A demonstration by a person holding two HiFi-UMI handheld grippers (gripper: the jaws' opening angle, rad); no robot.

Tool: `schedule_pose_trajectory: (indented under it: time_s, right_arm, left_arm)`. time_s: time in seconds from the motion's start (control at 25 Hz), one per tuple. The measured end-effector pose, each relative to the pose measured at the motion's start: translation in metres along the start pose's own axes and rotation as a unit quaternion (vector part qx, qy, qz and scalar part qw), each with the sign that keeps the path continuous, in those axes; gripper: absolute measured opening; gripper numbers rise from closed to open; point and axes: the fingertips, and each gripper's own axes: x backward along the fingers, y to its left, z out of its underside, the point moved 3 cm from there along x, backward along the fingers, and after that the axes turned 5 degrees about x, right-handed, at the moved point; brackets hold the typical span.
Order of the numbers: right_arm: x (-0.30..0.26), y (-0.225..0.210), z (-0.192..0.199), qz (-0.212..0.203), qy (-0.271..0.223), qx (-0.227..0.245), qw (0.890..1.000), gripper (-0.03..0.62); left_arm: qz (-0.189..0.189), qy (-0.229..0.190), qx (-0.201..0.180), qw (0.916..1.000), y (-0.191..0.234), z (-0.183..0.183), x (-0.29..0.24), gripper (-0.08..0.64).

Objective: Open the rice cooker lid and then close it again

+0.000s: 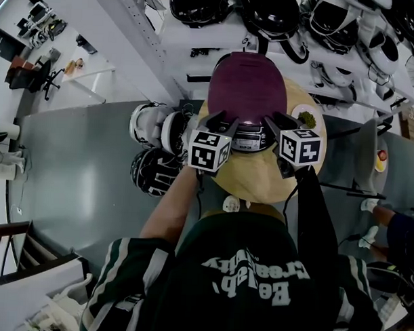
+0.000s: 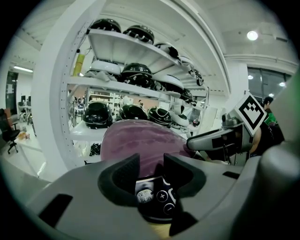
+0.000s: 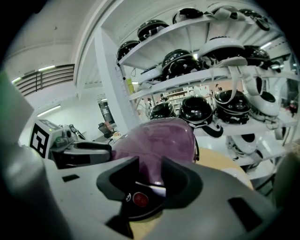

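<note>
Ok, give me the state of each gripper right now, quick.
Left gripper: open, holding nothing; the rice cooker front shows in the gap between its jaws.
Right gripper: open, holding nothing.

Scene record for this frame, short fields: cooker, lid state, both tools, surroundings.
cooker: rice cooker on a round wooden table
lid: purple lid down, looks closed
left: left tool jaws apart, nothing held, aimed at the button panel
right: right tool jaws apart, nothing held, red button visible through the gap
surroundings: helmets on white shelves behind the cooker; plate on the table
</note>
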Motion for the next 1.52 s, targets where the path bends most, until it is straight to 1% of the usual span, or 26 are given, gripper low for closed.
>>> schedule_pose_trajectory:
  time_s: [0.12, 0.28, 0.44, 0.52, 0.64, 0.92, 1.0, 1.04, 1.12, 1.2, 1.32, 1.4, 1.52]
  right_arm:
    - [-0.001, 0.002, 0.000, -0.001, 0.009, 0.016, 1.000, 0.156]
    - [-0.002, 0.004, 0.001, -0.002, 0.021, 0.035, 0.999, 0.167]
    - [-0.004, 0.007, 0.002, 0.015, 0.033, 0.074, 0.997, 0.176]
    - [-0.004, 0.009, 0.002, 0.023, 0.034, 0.086, 0.995, 0.184]
    - [-0.004, 0.009, 0.002, 0.025, 0.028, 0.079, 0.996, 0.184]
    - [-0.001, 0.010, 0.003, 0.030, 0.019, 0.070, 0.997, 0.184]
    - [-0.002, 0.008, 0.003, 0.029, 0.017, 0.068, 0.997, 0.184]
    - [-0.003, 0.007, 0.003, 0.029, 0.017, 0.071, 0.997, 0.183]
    - [-0.002, 0.006, 0.002, 0.029, 0.018, 0.081, 0.996, 0.154]
    - [0.002, 0.008, -0.001, 0.034, 0.002, 0.098, 0.995, 0.155]
    - [0.013, 0.014, -0.007, 0.046, -0.039, 0.117, 0.991, 0.176]
    - [0.021, 0.019, -0.006, 0.046, -0.056, 0.116, 0.991, 0.187]
    - [0.031, 0.023, -0.004, 0.049, -0.075, 0.114, 0.989, 0.198]
  left_arm:
    - [-0.004, 0.000, -0.008, 1.0000, 0.000, 0.001, 0.000, 0.158]
    - [-0.006, 0.006, -0.006, 0.9999, 0.000, 0.001, -0.001, 0.158]
    - [-0.011, 0.014, -0.011, 0.9998, -0.001, 0.001, -0.002, 0.158]
    - [-0.013, 0.014, -0.020, 0.9996, -0.003, 0.002, -0.003, 0.160]
    - [-0.014, 0.007, -0.027, 0.9995, -0.005, 0.003, -0.003, 0.169]
    - [-0.012, 0.002, -0.025, 0.9996, -0.007, 0.004, -0.001, 0.172]
    - [-0.013, -0.007, -0.026, 0.9996, -0.006, 0.004, -0.002, 0.172]
    - [-0.015, -0.014, -0.030, 0.9993, -0.006, 0.004, -0.003, 0.172]
    - [-0.020, -0.029, -0.047, 0.9983, -0.005, 0.005, -0.002, 0.172]
    - [-0.019, -0.040, -0.068, 0.9967, -0.008, 0.004, 0.001, 0.173]
    - [-0.019, -0.065, -0.096, 0.9931, -0.013, -0.005, 0.010, 0.173]
    - [-0.017, -0.078, -0.099, 0.9918, -0.016, -0.009, 0.016, 0.173]
    - [-0.010, -0.094, -0.093, 0.9912, -0.020, -0.014, 0.025, 0.173]
